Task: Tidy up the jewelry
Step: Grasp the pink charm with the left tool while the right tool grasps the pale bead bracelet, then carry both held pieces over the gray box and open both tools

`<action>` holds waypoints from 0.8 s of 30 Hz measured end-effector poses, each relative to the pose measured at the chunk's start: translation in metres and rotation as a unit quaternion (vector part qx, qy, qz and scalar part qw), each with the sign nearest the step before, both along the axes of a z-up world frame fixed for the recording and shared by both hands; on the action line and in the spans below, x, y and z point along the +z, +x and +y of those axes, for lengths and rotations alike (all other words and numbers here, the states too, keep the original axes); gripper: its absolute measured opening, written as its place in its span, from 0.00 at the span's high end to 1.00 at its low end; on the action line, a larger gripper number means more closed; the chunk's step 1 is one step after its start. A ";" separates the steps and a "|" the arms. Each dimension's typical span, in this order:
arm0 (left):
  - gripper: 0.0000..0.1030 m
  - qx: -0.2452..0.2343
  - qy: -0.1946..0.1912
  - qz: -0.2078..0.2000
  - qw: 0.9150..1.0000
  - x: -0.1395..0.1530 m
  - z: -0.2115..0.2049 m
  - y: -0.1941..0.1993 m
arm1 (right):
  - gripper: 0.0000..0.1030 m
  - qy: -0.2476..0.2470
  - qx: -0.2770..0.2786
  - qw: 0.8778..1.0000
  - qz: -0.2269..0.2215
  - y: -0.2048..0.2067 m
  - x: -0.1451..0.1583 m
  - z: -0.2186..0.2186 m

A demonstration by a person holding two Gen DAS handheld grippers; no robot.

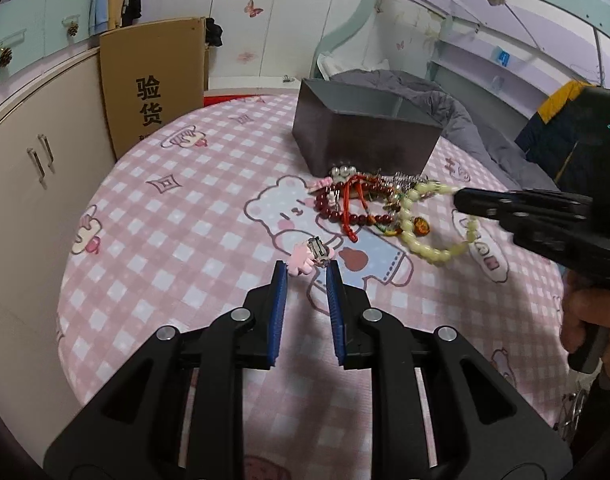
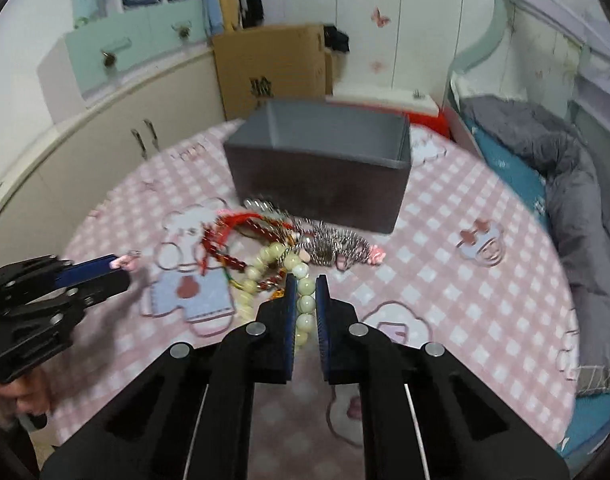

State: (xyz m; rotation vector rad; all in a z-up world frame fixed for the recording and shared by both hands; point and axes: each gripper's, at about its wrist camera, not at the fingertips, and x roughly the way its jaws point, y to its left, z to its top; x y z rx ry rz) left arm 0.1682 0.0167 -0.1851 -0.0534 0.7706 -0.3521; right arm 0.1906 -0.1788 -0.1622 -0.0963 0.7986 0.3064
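Note:
A tangled pile of jewelry [image 1: 369, 204] lies on the pink checked tablecloth [image 1: 193, 216] in front of a dark grey open box [image 1: 361, 136]. My left gripper [image 1: 307, 270] is open, its blue pads on either side of a pink flower hair clip [image 1: 309, 257]. My right gripper [image 2: 305, 285] is shut on the pale green bead bracelet [image 2: 305, 304], which still trails into the pile [image 2: 289, 248]. The bracelet [image 1: 425, 248] and the right gripper [image 1: 465, 202] also show in the left wrist view. The box [image 2: 321, 168] stands just behind the pile.
A cardboard box [image 1: 153, 84] leans behind the table at the left. Beige cabinets [image 1: 29, 168] run along the left. A bed with a grey quilt [image 2: 553, 152] lies to the right. The table edge [image 2: 561, 320] curves round close on the right.

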 end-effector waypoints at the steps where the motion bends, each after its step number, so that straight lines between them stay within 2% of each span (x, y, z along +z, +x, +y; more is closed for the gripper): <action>1: 0.81 0.001 -0.001 -0.007 1.000 0.005 0.000 -0.002 | 0.92 -0.001 0.003 1.000 -0.007 -0.005 0.006 -0.001; 10: 0.81 -0.008 -0.005 -0.050 0.999 0.046 -0.005 -0.018 | 0.92 -0.031 0.023 0.997 -0.070 -0.039 0.057 -0.006; 18: 0.81 -0.017 -0.007 -0.081 0.997 0.089 -0.012 -0.012 | 0.92 0.021 0.040 0.993 -0.107 -0.048 0.103 -0.014; 24: 0.81 -0.027 -0.014 -0.090 0.996 0.122 -0.027 0.020 | 0.92 0.056 0.040 0.990 -0.120 -0.022 0.131 -0.020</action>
